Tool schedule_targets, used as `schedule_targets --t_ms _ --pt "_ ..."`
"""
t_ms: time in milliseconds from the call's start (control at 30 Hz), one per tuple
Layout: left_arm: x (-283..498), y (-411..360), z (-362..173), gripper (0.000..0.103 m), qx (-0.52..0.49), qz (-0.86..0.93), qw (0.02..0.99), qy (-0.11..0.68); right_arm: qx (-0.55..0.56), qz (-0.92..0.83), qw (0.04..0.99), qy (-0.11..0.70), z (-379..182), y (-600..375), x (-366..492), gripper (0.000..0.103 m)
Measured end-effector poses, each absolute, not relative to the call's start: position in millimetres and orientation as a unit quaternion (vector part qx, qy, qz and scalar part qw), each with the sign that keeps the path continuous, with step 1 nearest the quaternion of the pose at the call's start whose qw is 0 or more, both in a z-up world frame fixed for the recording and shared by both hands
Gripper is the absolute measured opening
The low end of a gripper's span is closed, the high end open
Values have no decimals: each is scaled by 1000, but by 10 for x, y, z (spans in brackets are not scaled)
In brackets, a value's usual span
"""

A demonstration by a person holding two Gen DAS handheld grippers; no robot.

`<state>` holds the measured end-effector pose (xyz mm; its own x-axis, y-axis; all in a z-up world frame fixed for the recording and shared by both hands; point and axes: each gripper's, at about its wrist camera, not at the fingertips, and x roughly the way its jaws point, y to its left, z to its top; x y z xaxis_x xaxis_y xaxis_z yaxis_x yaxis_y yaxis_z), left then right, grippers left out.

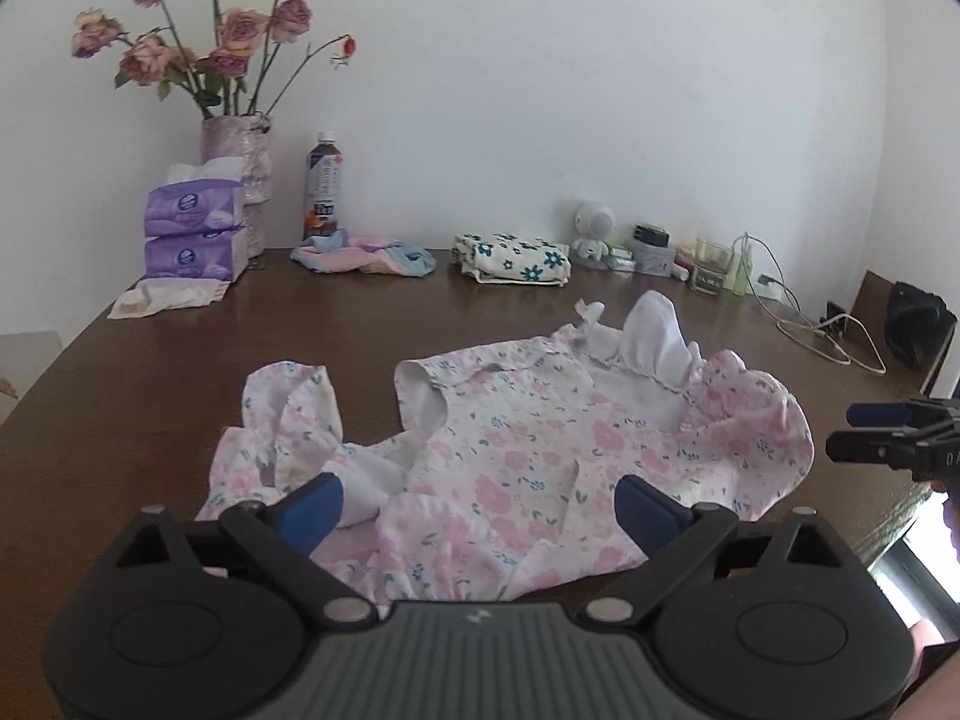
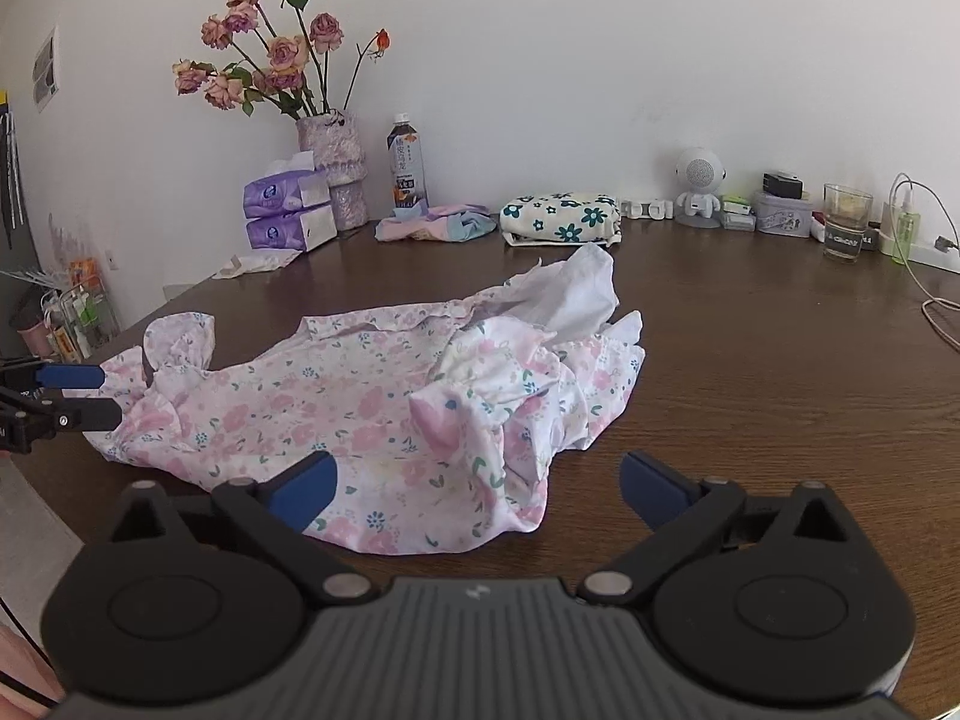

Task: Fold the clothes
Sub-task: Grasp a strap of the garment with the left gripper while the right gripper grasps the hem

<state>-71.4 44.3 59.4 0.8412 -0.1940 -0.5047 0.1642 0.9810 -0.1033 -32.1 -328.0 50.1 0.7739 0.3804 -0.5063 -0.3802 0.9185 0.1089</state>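
A pink floral child's dress (image 1: 528, 450) lies crumpled on the brown table (image 1: 180, 372), its white collar at the far side. It also shows in the right wrist view (image 2: 360, 396). My left gripper (image 1: 477, 510) is open, hovering over the dress's near edge. My right gripper (image 2: 474, 489) is open, over the dress's near right edge. The right gripper shows at the right edge of the left wrist view (image 1: 864, 429), beside the dress. The left gripper shows at the left edge of the right wrist view (image 2: 90, 396), next to the dress's hem.
At the table's back stand a vase of dried roses (image 1: 237, 162), tissue packs (image 1: 195, 234), a bottle (image 1: 324, 186), a pastel garment (image 1: 366, 258), a folded floral garment (image 1: 513, 258), a white figurine (image 1: 591, 234), small items and cables (image 1: 822, 330).
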Motion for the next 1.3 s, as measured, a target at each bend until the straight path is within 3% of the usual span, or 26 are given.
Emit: schedule_targets --t_ms 267,333,400,433,567,667,733,767,900,1000,1300 --pt "-448 889 797 97 -18 -42 962 270 -13 209 942 264 745 -3238 -118 102" --pt "-244 967 855 97 3 -41 957 287 -21 207 940 271 827 -3231 39 94" --pt "9 1022 842 95 18 -48 947 316 -31 204 935 290 874 -3198 257 80" --pt "128 1040 808 95 19 -49 942 332 -35 202 931 300 879 -3177 363 80" --pt "481 1059 598 75 25 -60 921 384 -53 200 919 337 817 -3053 721 72" --pt "612 1041 415 71 20 -65 910 408 -73 193 910 359 708 -2977 893 59" --pt "650 1017 328 57 19 -77 907 414 -73 192 903 378 604 -2963 958 50" --pt "667 1011 295 44 17 -81 906 414 -70 194 899 386 552 -2968 978 45" --pt "731 1056 263 21 -4 -89 910 405 -59 205 888 407 408 -3052 963 18" --pt "787 1054 255 13 0 -91 912 401 -55 203 889 406 354 -3130 908 10" --pt "1235 1090 290 8 39 -65 910 407 -33 193 894 403 210 -3181 894 7"
